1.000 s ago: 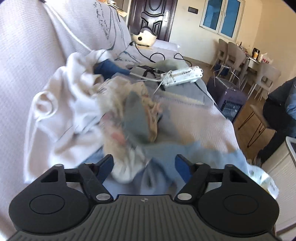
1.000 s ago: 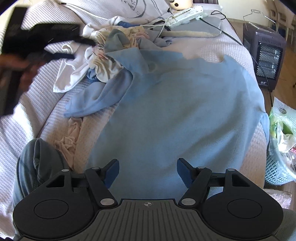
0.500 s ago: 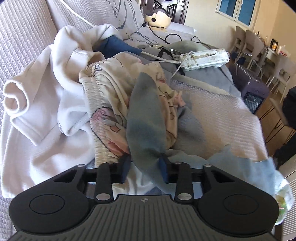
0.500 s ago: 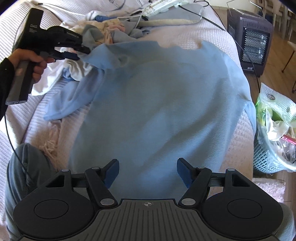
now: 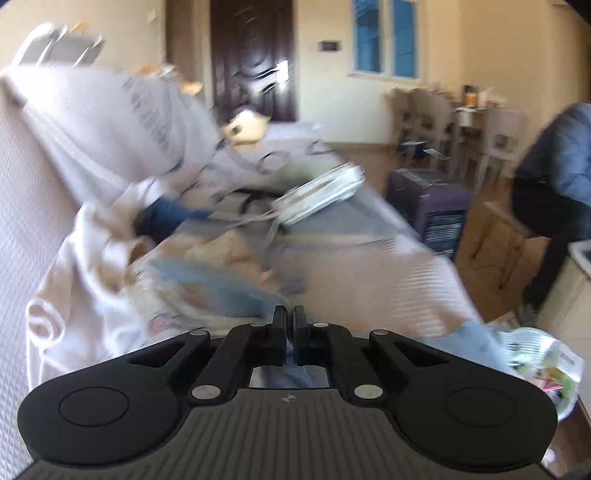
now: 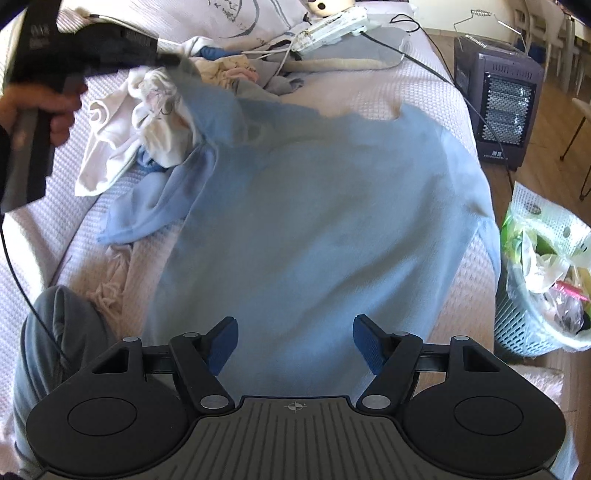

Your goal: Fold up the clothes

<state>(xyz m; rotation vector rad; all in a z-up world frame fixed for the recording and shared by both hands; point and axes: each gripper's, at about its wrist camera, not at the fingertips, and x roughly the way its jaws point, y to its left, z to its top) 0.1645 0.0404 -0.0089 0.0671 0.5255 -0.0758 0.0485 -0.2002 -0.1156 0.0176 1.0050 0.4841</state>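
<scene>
A light blue garment (image 6: 325,206) lies spread flat on the white-covered sofa (image 6: 424,92). My left gripper (image 5: 290,314) is shut, with a strip of the blue fabric (image 5: 291,369) pinched between its pads. In the right wrist view, the left gripper (image 6: 171,59) holds the garment's left sleeve (image 6: 210,107) lifted off a heap of white and patterned clothes (image 6: 155,110). The left wrist view is blurred by motion. My right gripper (image 6: 293,339) stands open over the garment's near hem, nothing between its fingers.
A white power strip (image 6: 332,22) with cables lies at the far end of the sofa. A dark heater (image 6: 502,107) and a mesh basket of bags (image 6: 535,277) stand on the floor at right. A person's knee (image 6: 55,332) is at lower left. Another person (image 5: 554,184) stands far right.
The left gripper closed on the blue sleeve beside the clothes heap, then lifted and pulled it away. The right gripper stayed open over the hem.
</scene>
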